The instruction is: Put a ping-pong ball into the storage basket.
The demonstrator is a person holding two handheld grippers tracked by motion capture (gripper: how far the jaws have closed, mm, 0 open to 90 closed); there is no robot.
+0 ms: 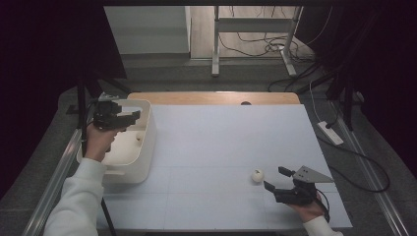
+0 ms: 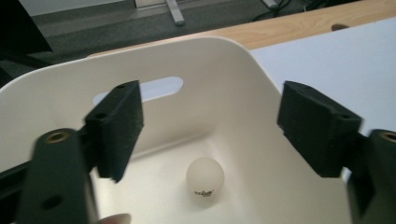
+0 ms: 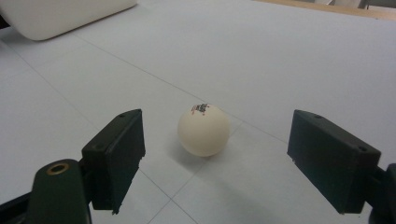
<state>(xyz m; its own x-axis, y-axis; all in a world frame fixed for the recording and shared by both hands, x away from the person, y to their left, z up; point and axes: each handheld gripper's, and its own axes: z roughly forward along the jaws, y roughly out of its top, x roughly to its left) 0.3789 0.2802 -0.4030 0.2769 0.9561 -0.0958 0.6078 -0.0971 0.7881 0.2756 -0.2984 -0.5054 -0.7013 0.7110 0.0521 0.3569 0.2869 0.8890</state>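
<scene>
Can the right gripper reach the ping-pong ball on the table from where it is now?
Probably yes. The right gripper is open, its jaws standing wide to either side of the ping-pong ball, which lies just ahead of them on the bare white table. Nothing stands between them.

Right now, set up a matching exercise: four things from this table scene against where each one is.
Things:
1. left gripper
2. right gripper
3. ball with the logo on its side
4. ball with the logo on top

Places:
A. on the white mat
B. open, above the bin
C. on the bin floor
D. open, low, pointed at a ball on the mat

Pairs: 1-B, 2-D, 3-C, 4-A
</scene>
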